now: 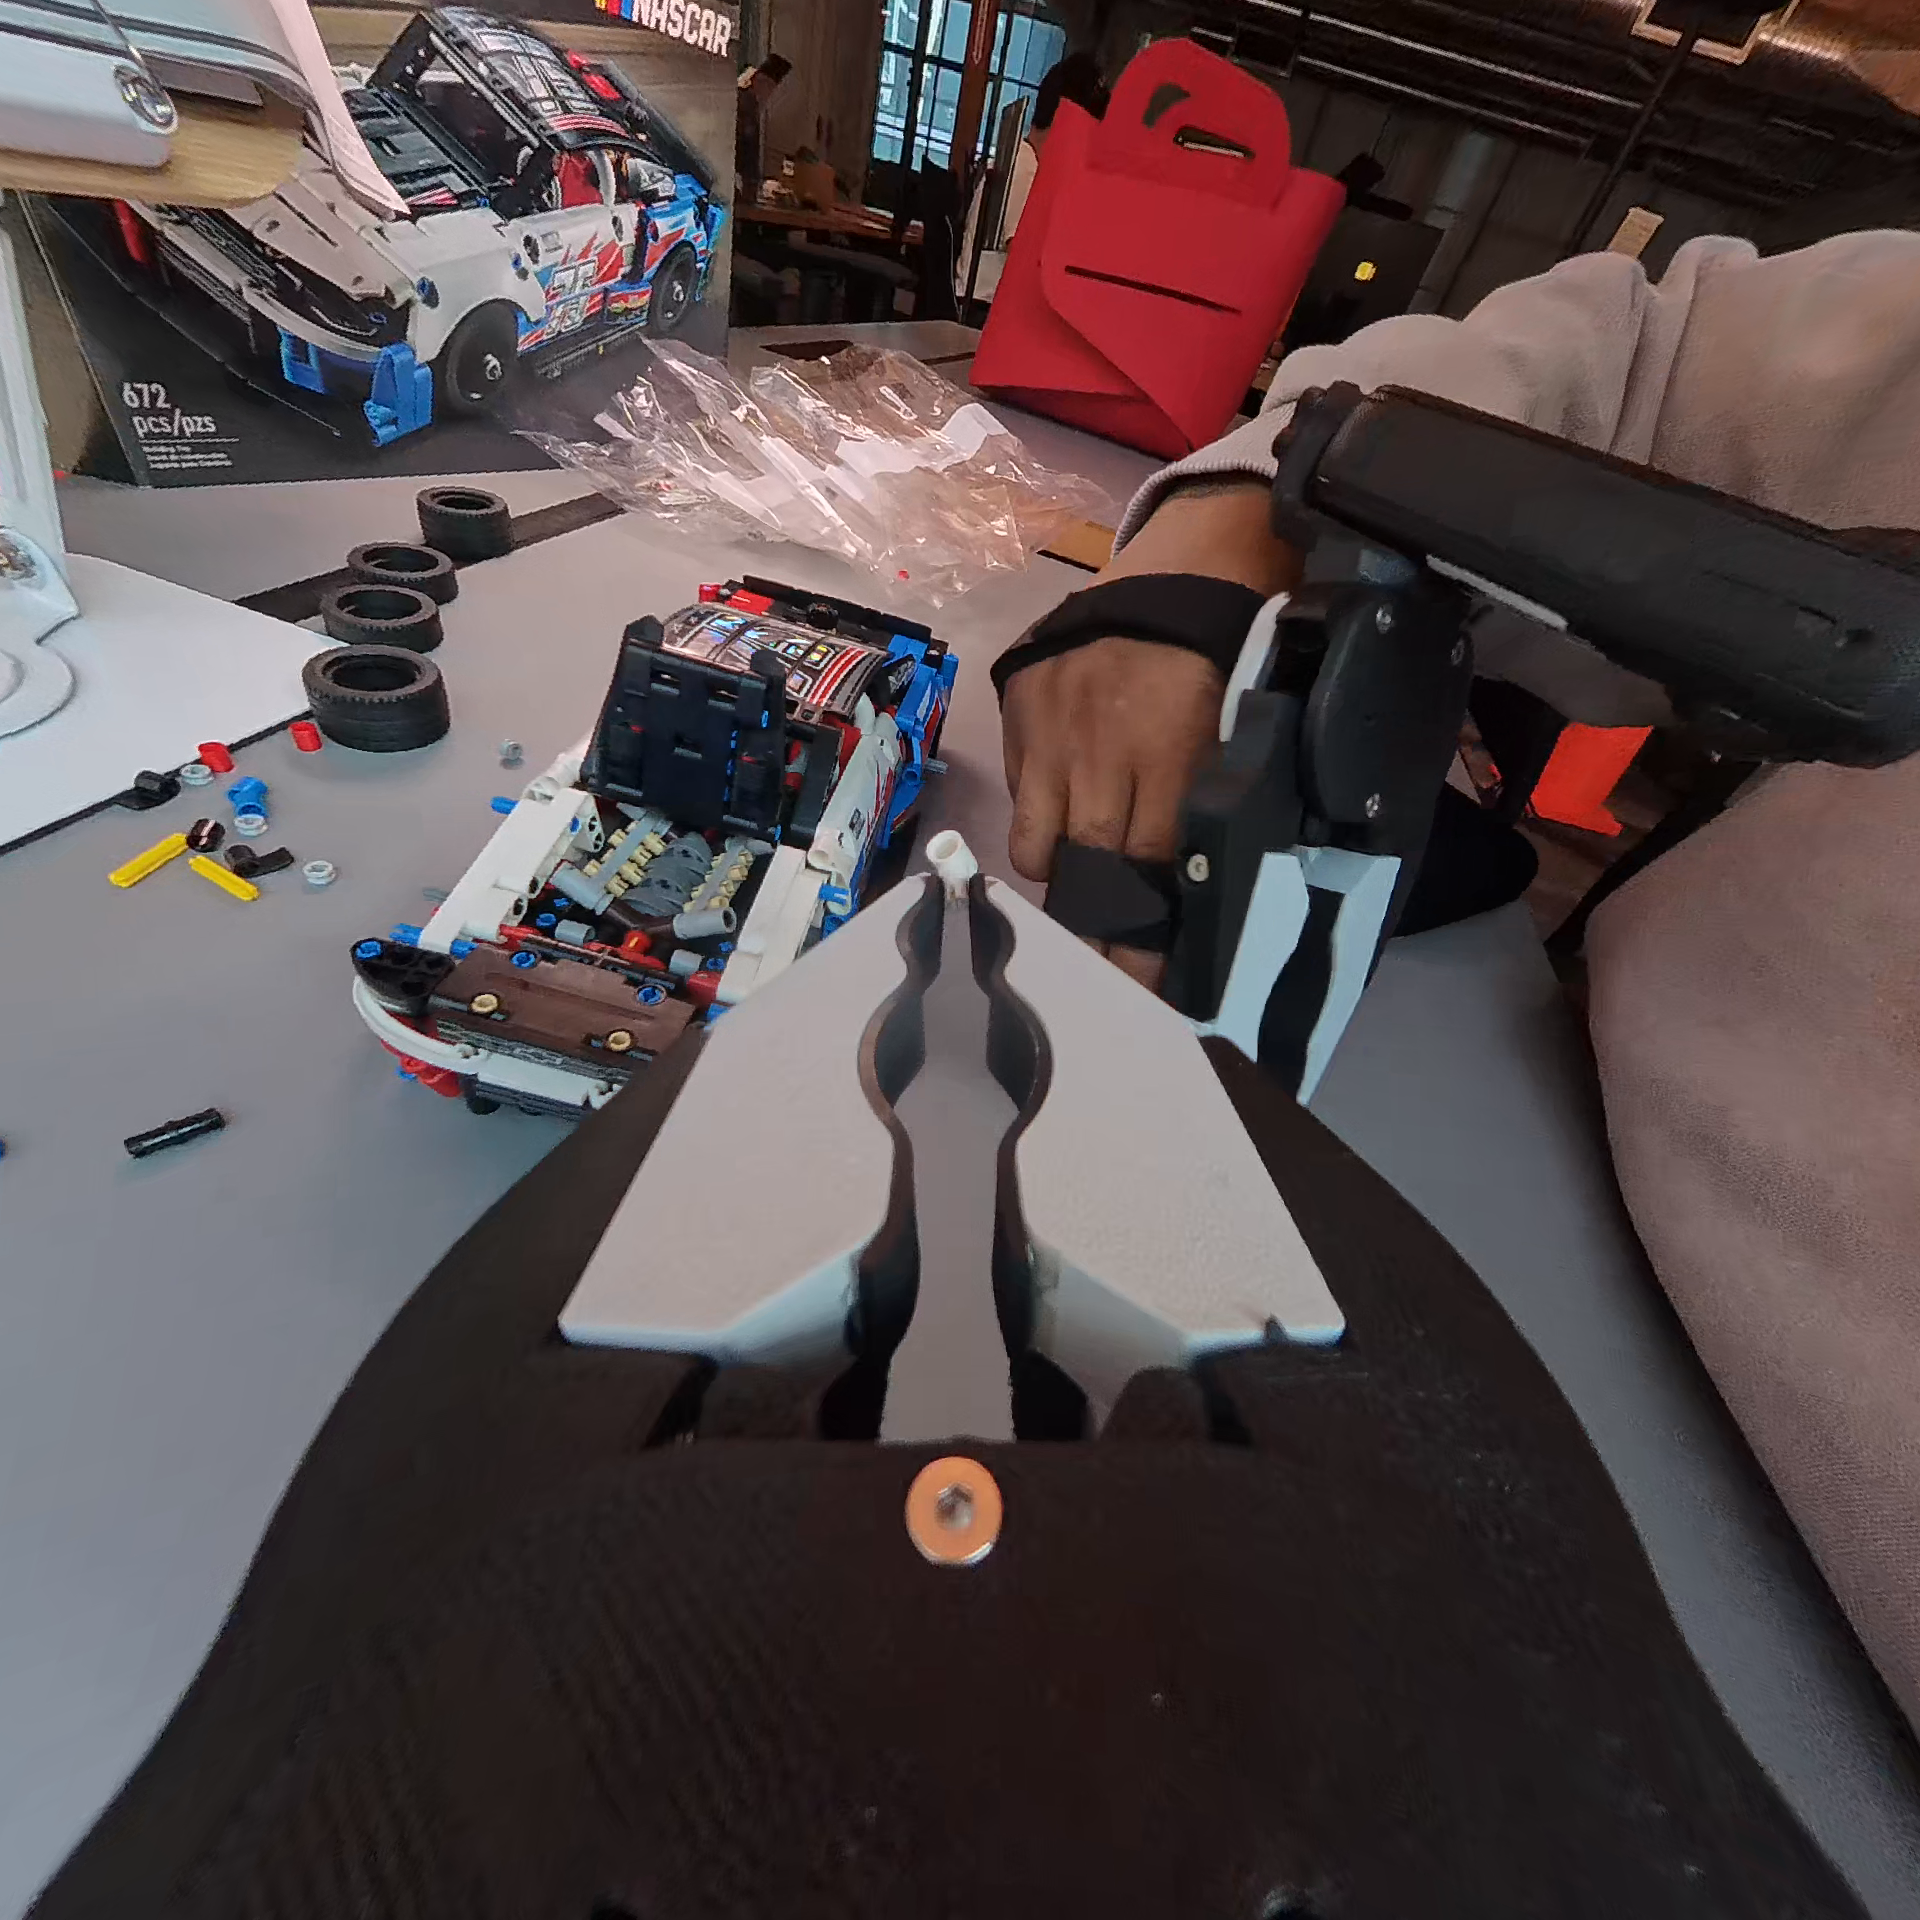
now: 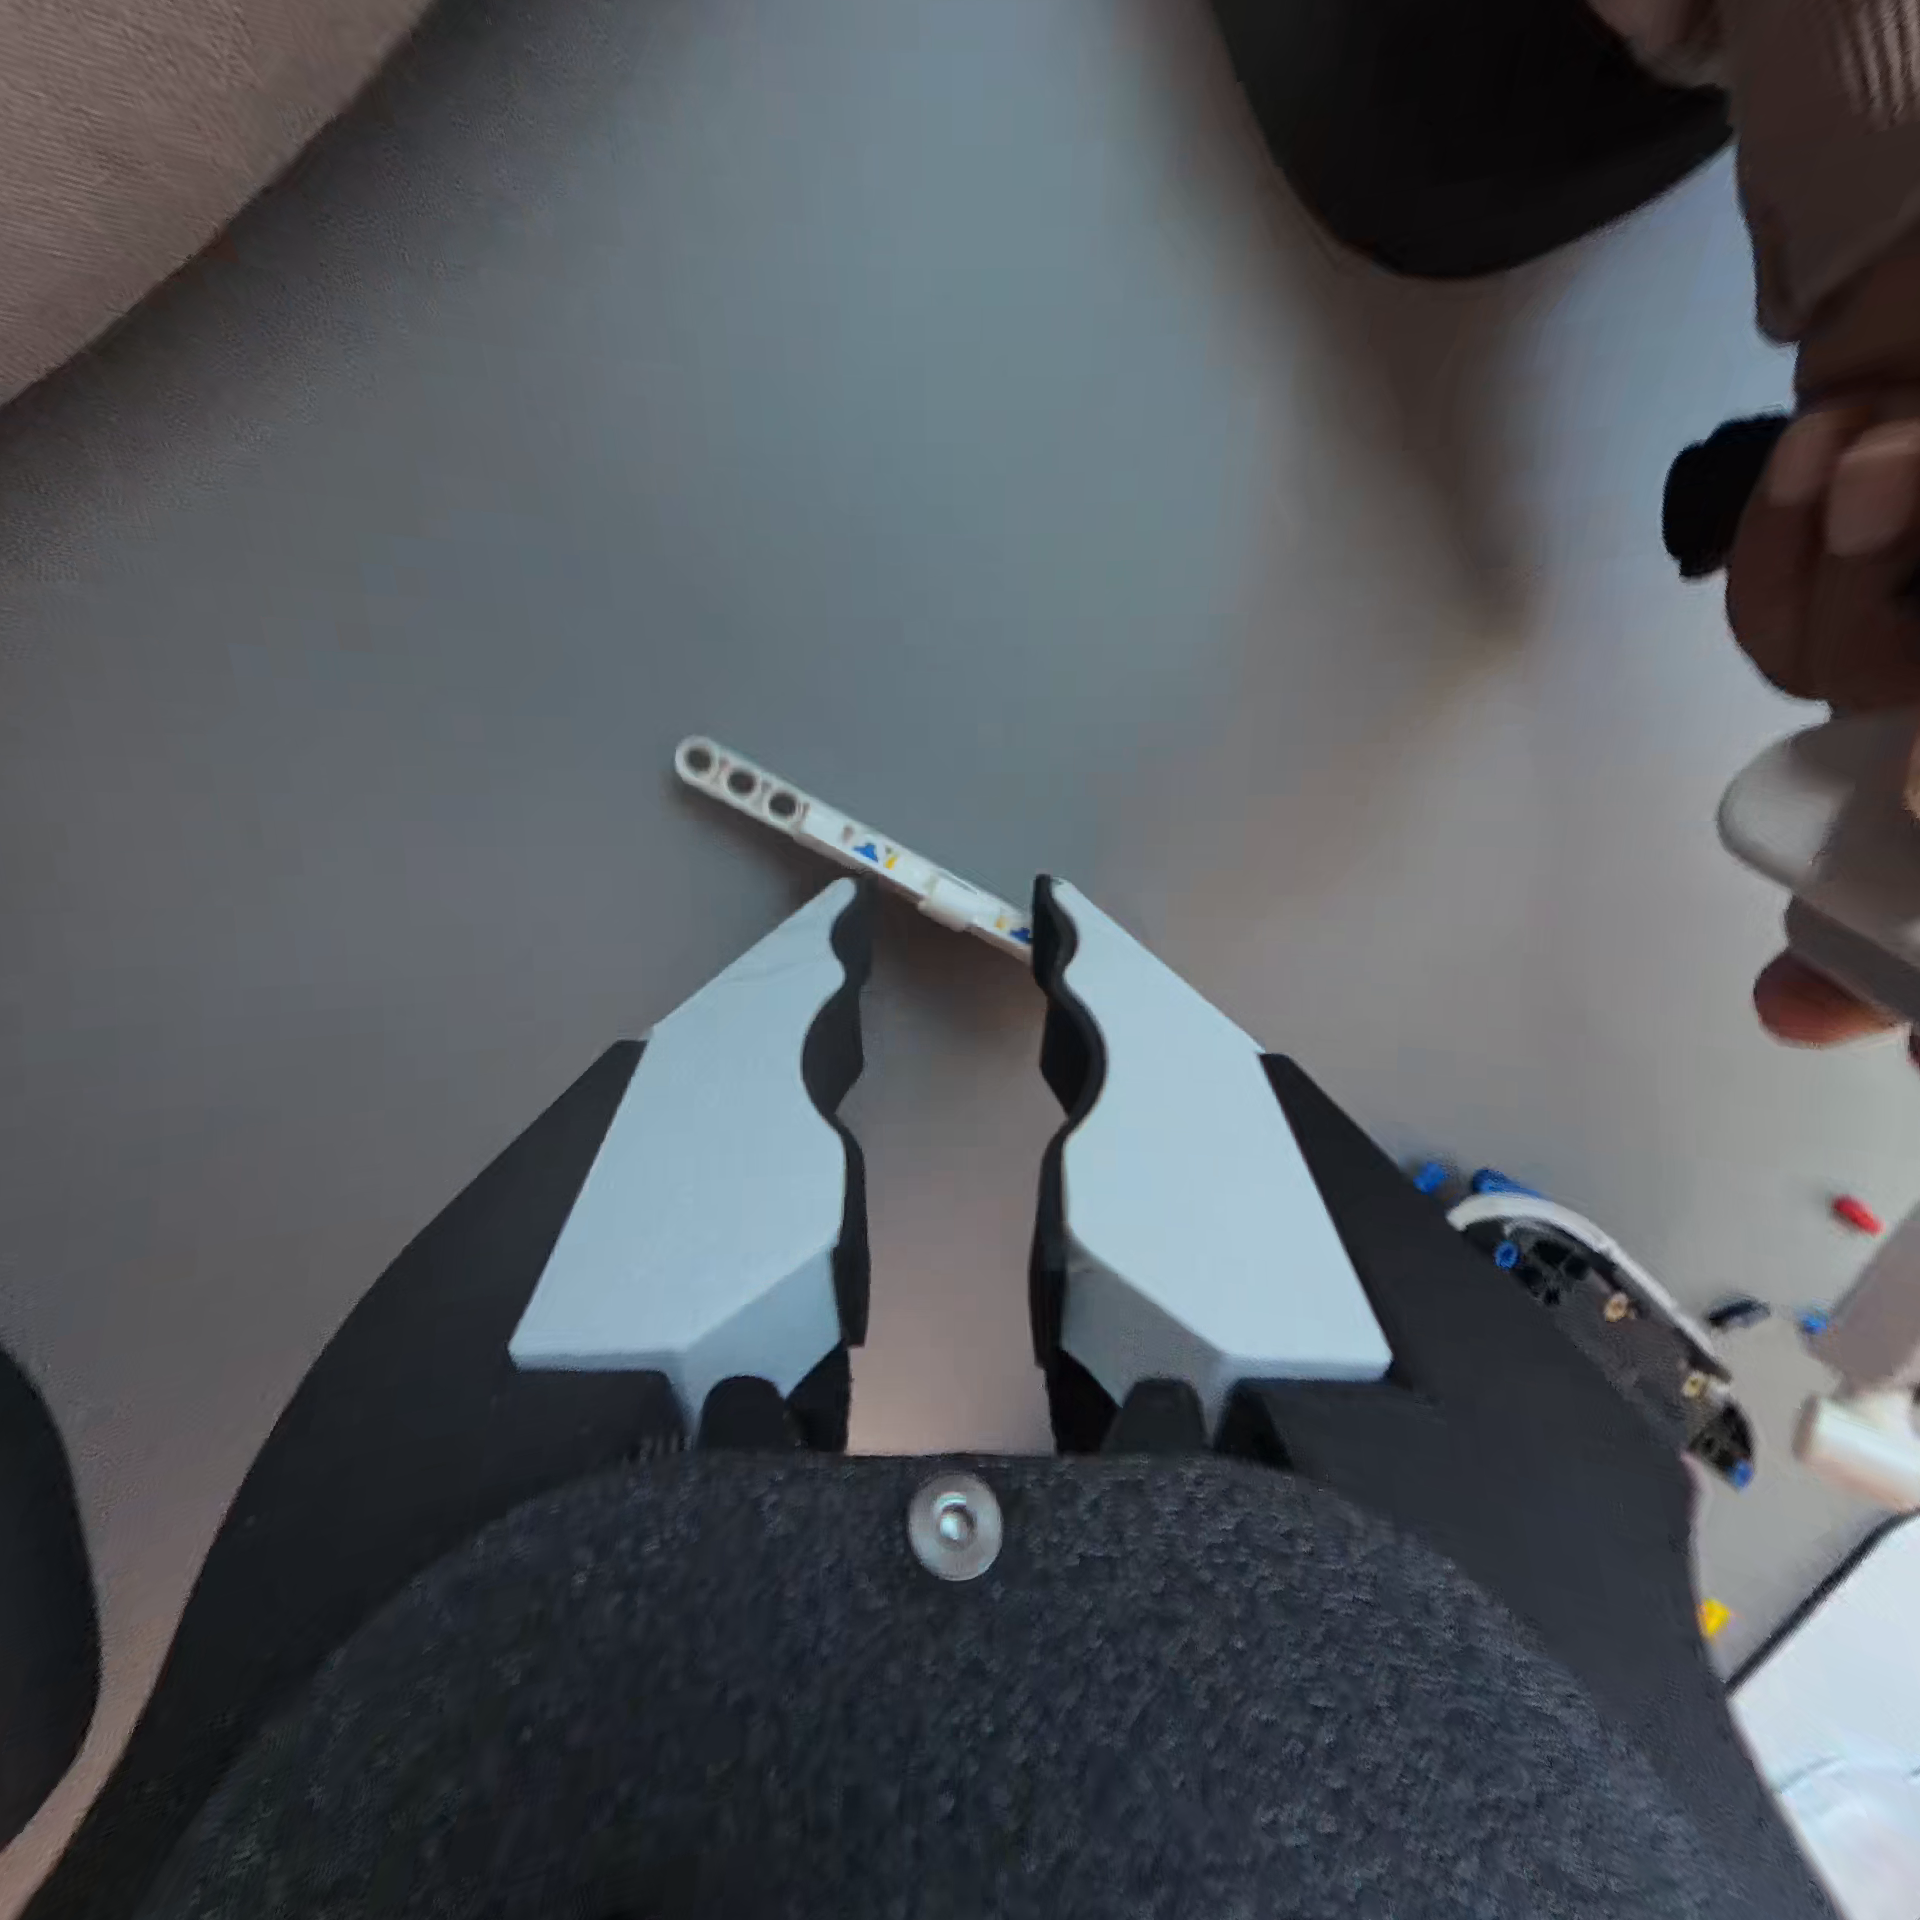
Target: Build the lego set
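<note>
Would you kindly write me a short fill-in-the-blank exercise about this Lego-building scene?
1. The left gripper is shut on a small ____ connector.
2. The right gripper hangs ____ over a white beam lying on the table.
3. Beside the car lie ____ loose black tyres.

Missing words: white; open; four

Left tool reaches forward, its fingers pinched nearly together at the tips. Right tool points straight down, fingers spread with a clear gap. A bare hand, black strap at the wrist, grips the right tool's handle.
</note>
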A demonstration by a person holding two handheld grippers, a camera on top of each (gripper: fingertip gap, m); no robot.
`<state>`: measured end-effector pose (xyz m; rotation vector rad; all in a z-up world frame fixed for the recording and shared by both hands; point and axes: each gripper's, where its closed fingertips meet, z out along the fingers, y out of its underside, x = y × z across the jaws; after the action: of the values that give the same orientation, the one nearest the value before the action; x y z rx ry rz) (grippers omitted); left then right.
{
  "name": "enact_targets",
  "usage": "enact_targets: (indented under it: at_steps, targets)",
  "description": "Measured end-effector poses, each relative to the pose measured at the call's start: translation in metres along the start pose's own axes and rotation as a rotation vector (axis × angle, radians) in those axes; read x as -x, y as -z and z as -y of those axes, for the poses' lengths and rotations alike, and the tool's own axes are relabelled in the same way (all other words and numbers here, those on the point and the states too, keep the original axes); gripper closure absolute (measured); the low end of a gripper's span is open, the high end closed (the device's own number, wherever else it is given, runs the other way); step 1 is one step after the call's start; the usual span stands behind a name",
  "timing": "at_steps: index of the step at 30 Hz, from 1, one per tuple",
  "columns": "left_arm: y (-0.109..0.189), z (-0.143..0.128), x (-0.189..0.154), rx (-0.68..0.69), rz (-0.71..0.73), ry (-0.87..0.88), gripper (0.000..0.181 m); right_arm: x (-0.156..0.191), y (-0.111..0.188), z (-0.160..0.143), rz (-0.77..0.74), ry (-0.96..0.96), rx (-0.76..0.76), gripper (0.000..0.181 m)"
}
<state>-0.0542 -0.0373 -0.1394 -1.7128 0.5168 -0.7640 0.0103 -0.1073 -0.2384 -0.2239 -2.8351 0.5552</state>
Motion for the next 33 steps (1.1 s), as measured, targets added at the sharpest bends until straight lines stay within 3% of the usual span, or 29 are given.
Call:
enact_targets:
  at_steps: [3,6,10,14,15,20,25,29,33]
  targets:
    - [0.0,-0.002,-0.002,-0.02,-0.021,0.042,0.178,-0.004,0.012,-0.025,-0.021,-0.314,0.0,0.176]
    - [-0.006,-0.004,-0.01,-0.016,-0.056,0.063,0.178,0.012,0.026,-0.051,-0.126,-0.658,0.029,0.176]
    - [-0.02,-0.009,-0.027,-0.009,-0.137,0.104,0.178,0.032,0.036,-0.057,-0.309,-0.935,0.008,0.174]
    - [-0.029,-0.007,-0.044,-0.041,-0.207,0.139,0.178,0.03,0.04,-0.054,-0.409,-0.99,-0.1,0.161]
    - [-0.03,-0.006,-0.048,-0.053,-0.221,0.144,0.178,0.023,0.048,-0.05,-0.437,-0.988,-0.169,0.154]
    - [-0.028,0.013,-0.064,-0.175,-0.29,0.173,0.179,-0.023,0.116,-0.01,-0.635,-0.846,-0.637,0.159]
    - [-0.029,0.024,-0.073,-0.234,-0.275,0.091,0.179,-0.033,0.133,0.009,-0.546,-0.949,-0.979,0.163]
    - [-0.033,0.023,-0.077,-0.225,-0.251,0.016,0.179,-0.032,0.135,0.011,-0.506,-0.988,-1.073,0.175]
    - [-0.039,0.01,-0.076,-0.127,-0.207,-0.064,0.178,-0.027,0.128,0.007,-0.494,-0.96,-0.987,0.176]
